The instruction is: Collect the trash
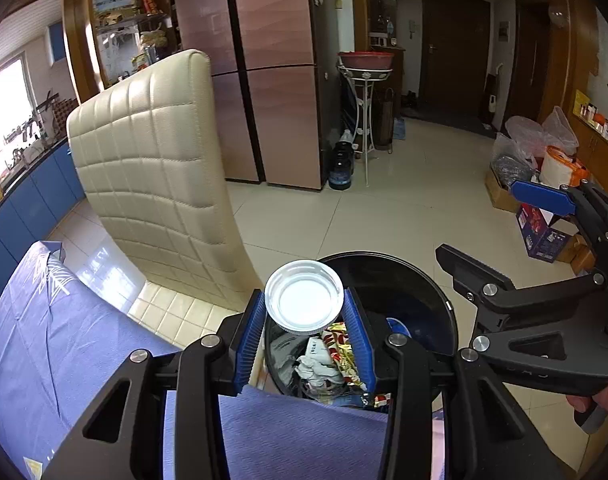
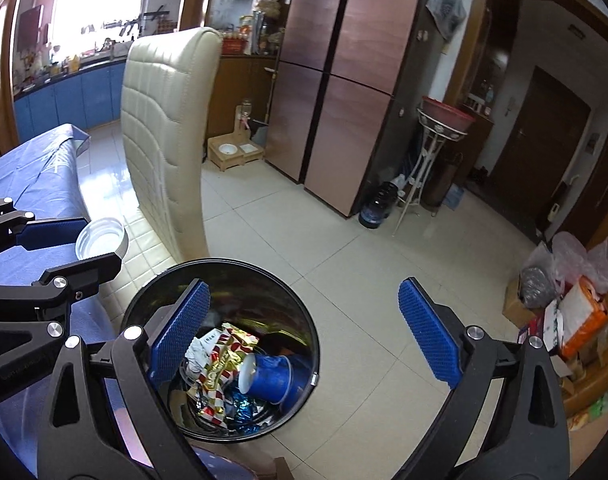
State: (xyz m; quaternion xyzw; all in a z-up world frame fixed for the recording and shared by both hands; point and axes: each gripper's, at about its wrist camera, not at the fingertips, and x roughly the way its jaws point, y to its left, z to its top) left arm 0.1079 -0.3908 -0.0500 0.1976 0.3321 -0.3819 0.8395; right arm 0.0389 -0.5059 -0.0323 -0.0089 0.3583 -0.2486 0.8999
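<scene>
Lid (image 1: 303, 297), white plastic, was pinched in the left gripper (image 1: 304, 334) at the bin's (image 1: 432, 280) near-left rim; right gripper (image 2: 304, 336) gaped empty above the trash; best carried farther over the opening before release.

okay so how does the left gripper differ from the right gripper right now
The left gripper is closed on a white plastic lid, pinched at its rim; the right gripper holds nothing.
The left gripper's jaws sit narrow around the lid; the right gripper's jaws stand wide apart.
In the right wrist view, the right gripper frames the black trash bin; the left gripper is off to the bin's left, above the table edge.
Both have black frames and blue ribbed pads.
</scene>
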